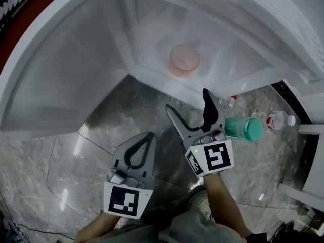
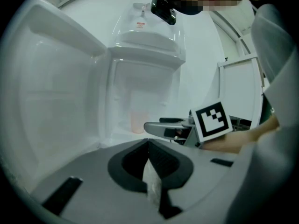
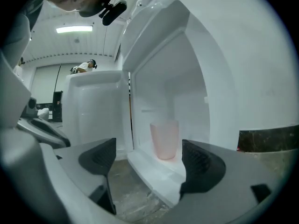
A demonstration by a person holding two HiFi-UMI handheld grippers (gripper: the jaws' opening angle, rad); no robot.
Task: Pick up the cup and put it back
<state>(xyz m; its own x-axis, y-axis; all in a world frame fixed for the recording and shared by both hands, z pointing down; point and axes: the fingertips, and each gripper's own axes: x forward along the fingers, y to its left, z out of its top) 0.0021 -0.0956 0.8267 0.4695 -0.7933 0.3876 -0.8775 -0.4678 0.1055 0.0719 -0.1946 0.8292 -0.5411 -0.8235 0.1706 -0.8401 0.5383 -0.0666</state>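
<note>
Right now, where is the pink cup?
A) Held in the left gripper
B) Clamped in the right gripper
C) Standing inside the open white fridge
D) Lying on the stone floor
C: the pink cup stands upright inside the open white fridge, ahead of the right gripper, whose jaws are apart and clear of it.

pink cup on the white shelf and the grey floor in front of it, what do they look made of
Pale pink tumbler-shaped cup: probably plastic, with a frosted, translucent finish. Its sides look soft and milky, with no sharp glints.
Grey veined floor: looks like polished marble or stone-look tile. It shows glossy reflections, cloudy veining and thin joint lines between the slabs.
</note>
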